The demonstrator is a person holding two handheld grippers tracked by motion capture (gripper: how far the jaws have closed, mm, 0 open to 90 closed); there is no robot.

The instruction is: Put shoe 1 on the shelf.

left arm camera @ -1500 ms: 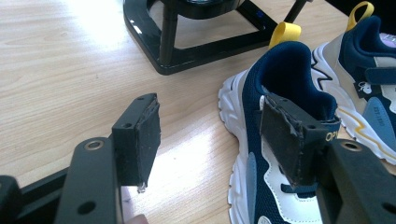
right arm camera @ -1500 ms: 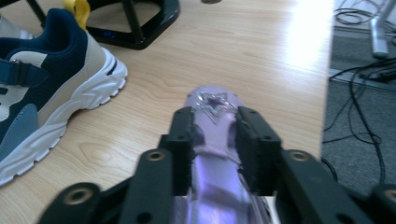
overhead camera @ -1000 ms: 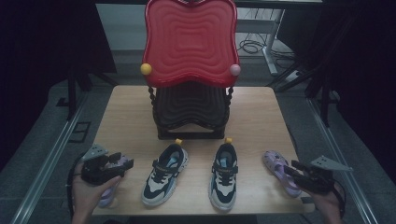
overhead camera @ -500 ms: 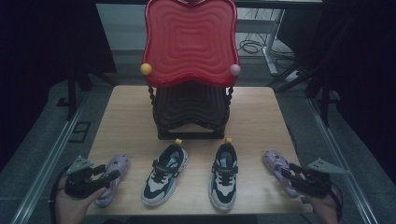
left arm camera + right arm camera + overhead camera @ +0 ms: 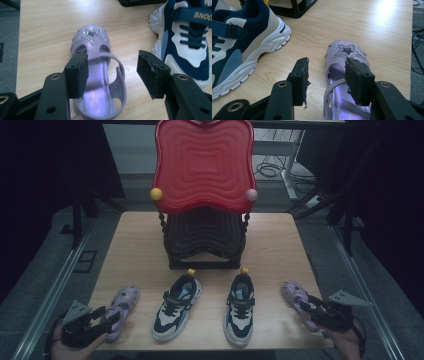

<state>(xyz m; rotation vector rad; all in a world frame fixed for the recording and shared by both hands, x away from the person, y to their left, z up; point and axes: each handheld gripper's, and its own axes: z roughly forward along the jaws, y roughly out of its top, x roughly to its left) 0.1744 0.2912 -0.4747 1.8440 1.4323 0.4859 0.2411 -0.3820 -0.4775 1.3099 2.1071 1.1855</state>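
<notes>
My left gripper (image 5: 97,322) stands wide, its jaws having just been closing a little, with the left purple sandal (image 5: 96,75) between them; one pad is at the sandal's side, the other clear of it. My right gripper (image 5: 327,81) is part open over the right purple sandal (image 5: 344,82), straddling its near edge; whether a pad touches I cannot tell. Both sandals lie on the wooden table (image 5: 135,245), outside the two sneakers (image 5: 177,305).

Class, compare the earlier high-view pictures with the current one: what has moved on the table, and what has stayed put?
The left hand-held gripper drew back toward the near-left table corner, uncovering the left purple sandal; its jaws have just been closing a little, straddling the sandal's heel, not gripping. The right hand-held gripper, right purple sandal, both sneakers and the red chair stayed put.
</notes>
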